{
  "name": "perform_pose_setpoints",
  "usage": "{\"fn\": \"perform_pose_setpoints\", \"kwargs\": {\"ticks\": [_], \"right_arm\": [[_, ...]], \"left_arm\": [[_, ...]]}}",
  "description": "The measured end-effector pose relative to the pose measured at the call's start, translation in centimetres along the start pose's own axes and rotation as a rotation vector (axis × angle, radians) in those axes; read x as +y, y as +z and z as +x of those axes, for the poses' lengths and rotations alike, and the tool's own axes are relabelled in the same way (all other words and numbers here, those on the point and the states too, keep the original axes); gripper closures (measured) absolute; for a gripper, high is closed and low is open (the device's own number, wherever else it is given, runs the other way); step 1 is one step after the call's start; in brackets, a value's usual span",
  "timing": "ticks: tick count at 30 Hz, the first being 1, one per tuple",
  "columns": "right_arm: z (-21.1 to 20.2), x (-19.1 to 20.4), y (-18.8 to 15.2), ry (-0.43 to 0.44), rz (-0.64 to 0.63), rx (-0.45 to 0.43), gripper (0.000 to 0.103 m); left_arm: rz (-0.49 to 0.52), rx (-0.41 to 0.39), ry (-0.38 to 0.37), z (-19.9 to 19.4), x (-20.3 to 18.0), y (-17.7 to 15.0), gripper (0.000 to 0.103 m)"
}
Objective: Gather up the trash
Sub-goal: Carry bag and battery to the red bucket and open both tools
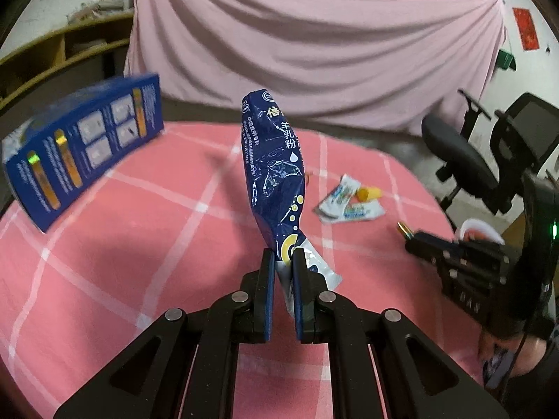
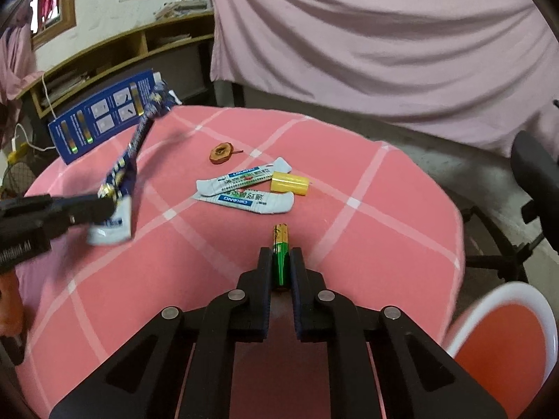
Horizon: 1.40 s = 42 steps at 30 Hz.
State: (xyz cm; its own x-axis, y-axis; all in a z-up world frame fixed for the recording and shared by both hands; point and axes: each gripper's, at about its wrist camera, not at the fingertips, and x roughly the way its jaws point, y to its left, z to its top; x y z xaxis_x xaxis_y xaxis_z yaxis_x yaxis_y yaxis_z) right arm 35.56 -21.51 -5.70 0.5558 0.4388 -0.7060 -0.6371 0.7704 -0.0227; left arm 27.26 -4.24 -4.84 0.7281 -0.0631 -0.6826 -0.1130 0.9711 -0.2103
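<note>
Round surface (image 2: 384, 209), wearing a pink checked cloth. Lying on it: two flattened white tubes (image 2: 244, 192), a yellow cap (image 2: 290, 183) touching them, a brown slice (image 2: 220, 153) nearby, blue box (image 2: 101, 118) sitting at far-left edge.

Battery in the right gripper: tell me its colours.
Battery: green body, gold end, clearest in the right wrist view.

On the table (image 2: 384, 216), the cap (image 2: 290, 183) touches two sachets (image 2: 244, 188), box (image 2: 101, 118) far left.

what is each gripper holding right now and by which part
The left gripper pinches the blue milk-powder sachet by its lower end. The right gripper clamps the green battery around its body, gold tip forward.
</note>
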Motion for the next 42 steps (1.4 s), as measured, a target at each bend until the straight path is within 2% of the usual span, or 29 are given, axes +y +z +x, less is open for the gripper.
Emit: {"fn": "perform_pose_setpoints", "kwargs": {"ticks": [4,6,11,15,18,22,28,37,42], "right_arm": [[-3.2,0.9,-1.1,-0.036,0.002,-0.138,0.095],[-6.0,1.7,-1.8,-0.078,-0.014,-0.270,0.095],[-12.0,1.5,-3.2,-0.088,0.046,-0.542,0.095],[-15.3,0.9,-4.3,-0.142,0.075,-0.688,0.095],[-16.8,-0.1,-4.7,-0.175,0.103,-0.754,0.095],[-18.1,-1.6,-5.5,-0.238,0.148,-0.797,0.095],[-20.0,-4.8,-6.8,-0.297,0.249,-0.830,0.095],[-21.9,-9.7,-10.6,-0.370,0.401,-0.792,0.095],[-22.0,-11.6,-12.1,-0.383,0.465,-0.749,0.095]], "left_arm": [[0.065,-0.116,0.010,-2.4,-1.1,-0.5,0.096],[0.109,-0.190,0.019,-3.9,-2.0,-0.9,0.096],[0.172,-0.299,0.014,-6.4,-3.8,-2.2,0.096],[0.228,-0.380,0.001,-8.2,-5.9,-2.1,0.096],[0.271,-0.434,-0.015,-9.4,-7.8,-1.6,0.096],[0.335,-0.486,-0.039,-10.3,-11.0,-0.9,0.096],[0.428,-0.493,-0.111,-9.9,-15.9,-0.8,0.096],[0.502,-0.399,-0.226,-6.7,-23.2,-1.5,0.096],[0.520,-0.309,-0.273,-4.8,-26.1,-1.8,0.096]]}}
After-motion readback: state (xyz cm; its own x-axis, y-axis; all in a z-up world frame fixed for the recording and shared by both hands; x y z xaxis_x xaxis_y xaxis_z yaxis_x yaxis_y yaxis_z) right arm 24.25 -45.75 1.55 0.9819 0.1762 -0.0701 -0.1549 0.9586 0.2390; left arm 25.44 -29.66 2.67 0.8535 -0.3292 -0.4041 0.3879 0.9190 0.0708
